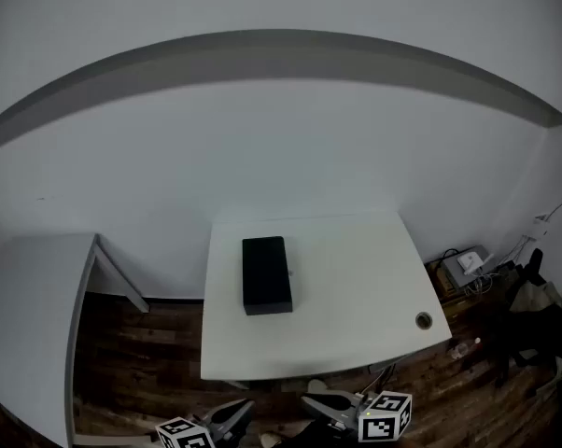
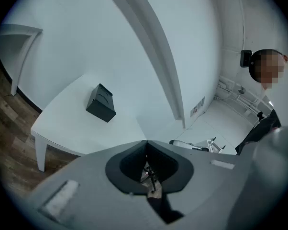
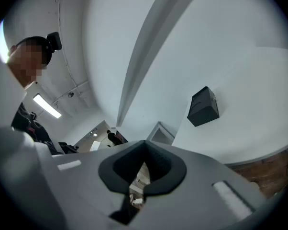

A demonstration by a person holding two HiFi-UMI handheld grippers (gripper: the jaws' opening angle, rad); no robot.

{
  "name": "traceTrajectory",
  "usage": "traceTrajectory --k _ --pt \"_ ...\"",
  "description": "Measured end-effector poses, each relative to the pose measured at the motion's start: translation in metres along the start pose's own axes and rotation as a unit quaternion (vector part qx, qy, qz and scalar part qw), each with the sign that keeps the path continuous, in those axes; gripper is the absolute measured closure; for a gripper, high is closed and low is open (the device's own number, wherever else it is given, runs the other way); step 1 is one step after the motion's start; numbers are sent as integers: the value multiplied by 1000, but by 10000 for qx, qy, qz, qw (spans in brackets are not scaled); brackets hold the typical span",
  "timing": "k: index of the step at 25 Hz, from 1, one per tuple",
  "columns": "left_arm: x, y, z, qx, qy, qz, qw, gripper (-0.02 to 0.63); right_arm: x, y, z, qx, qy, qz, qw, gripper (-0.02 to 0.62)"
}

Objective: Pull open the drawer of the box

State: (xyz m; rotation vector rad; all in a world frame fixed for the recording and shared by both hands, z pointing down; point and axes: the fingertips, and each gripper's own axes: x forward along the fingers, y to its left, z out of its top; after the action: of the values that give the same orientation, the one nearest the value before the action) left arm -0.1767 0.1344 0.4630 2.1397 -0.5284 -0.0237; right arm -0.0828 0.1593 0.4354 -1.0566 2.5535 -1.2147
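Black rectangular box (image 1: 266,275) sits left of middle on the white bench (image 1: 356,297), its long axis running straight away from the grippers and well apart from both. The left gripper (image 1: 236,411) lines up closer with it than the right gripper (image 1: 320,403). Both pairs of fingers (image 2: 127,164) are pressed together, holding nothing, and I can't make out the drawer front or its pull from here.

The box (image 1: 266,275) lies on the table (image 1: 356,278), on its left half, back from the near edge. The table's far edge meets the wall (image 1: 262,147). A hole (image 1: 424,320) sits in the table's near right corner. Left of the table, apart from it, stands a second table (image 1: 29,287). Right of the table, gear (image 1: 463,264) lies on the floor (image 1: 141,362). My left claw (image 1: 232,416) and right claw (image 1: 326,403) hang side by side before the table's near edge
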Motion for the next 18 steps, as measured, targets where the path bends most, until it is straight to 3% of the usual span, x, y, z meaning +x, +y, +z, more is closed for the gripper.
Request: traceTrajectory --k 18 --pt "-2 8 1 -82 35 56 9999 600 7 4 3 -31 18 189 9998 591"
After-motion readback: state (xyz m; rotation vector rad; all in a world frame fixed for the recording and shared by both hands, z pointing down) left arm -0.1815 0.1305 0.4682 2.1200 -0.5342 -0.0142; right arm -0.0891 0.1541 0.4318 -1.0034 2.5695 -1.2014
